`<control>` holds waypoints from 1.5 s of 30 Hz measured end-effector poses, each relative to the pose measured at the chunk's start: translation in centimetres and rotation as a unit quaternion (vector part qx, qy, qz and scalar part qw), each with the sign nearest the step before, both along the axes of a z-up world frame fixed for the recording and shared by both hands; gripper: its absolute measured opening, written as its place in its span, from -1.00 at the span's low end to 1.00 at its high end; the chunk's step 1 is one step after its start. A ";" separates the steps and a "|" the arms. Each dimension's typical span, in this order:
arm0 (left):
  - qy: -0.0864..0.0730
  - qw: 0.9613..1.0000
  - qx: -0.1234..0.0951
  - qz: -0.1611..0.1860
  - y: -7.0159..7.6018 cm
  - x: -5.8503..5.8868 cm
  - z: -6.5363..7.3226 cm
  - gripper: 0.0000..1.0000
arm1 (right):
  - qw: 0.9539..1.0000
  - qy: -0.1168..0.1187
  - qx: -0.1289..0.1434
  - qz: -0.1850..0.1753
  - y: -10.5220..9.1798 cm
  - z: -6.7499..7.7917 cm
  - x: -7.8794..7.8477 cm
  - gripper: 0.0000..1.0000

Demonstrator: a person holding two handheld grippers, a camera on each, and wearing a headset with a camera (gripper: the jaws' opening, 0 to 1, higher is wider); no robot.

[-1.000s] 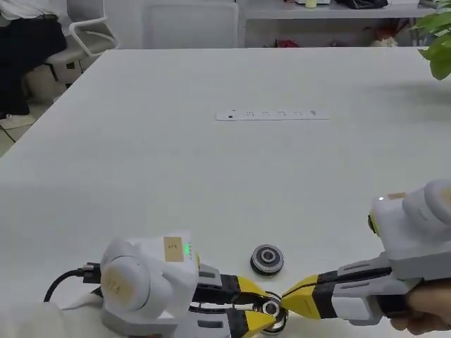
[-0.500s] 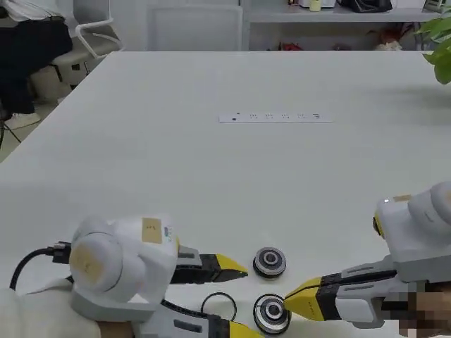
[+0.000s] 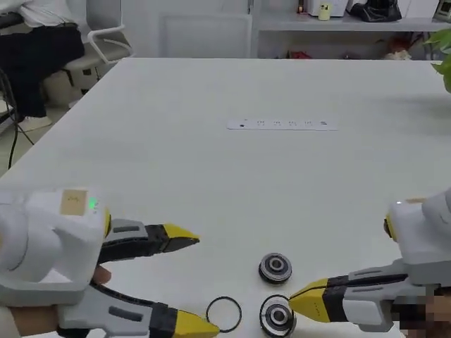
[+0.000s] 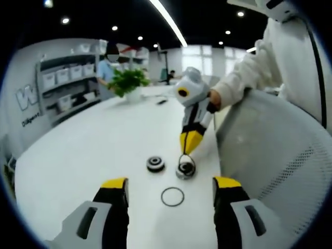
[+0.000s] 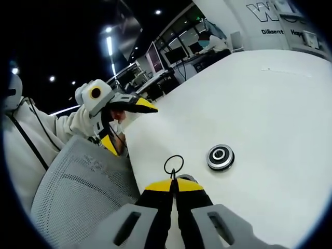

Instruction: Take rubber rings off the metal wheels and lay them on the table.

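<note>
The rubber ring (image 3: 224,313) is lying just in front of the wide-open left gripper (image 3: 205,284), near the closed right gripper (image 3: 292,299).

**Where everything sits on the table**

All the small stuff crowds the near edge of the table (image 3: 211,176). The loose ring (image 3: 224,314) lies flat just left of the nearer wheel (image 3: 276,317), and the other wheel (image 3: 275,268) sits just behind that one. The power strip (image 3: 282,124) lies well behind them, mid-table.
</note>
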State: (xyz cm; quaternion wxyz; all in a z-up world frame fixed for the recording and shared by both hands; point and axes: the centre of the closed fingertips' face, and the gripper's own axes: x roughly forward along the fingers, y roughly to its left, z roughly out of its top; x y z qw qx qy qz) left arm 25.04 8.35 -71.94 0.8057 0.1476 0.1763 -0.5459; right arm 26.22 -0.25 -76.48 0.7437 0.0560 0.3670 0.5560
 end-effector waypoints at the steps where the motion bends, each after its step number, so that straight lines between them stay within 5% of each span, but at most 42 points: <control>1: -0.002 1.000 0.000 0.001 0.3 -0.2 0.3 0.36 | 1.000 0.000 0.002 0.000 0.0 0.2 0.0 -1.00; 7: -0.012 1.000 0.007 0.015 1.7 -1.2 1.0 0.44 | 1.000 -0.005 0.014 -0.005 0.4 1.1 0.0 -1.00; 27: 0.001 0.995 -0.024 0.093 5.4 -2.5 1.1 0.55 | 0.999 -0.025 0.038 -0.021 1.6 3.7 0.1 -1.00; 45: 0.011 0.995 -0.029 0.098 5.7 -2.9 0.3 0.58 | 0.999 -0.020 0.033 0.009 4.2 3.2 -1.1 -1.00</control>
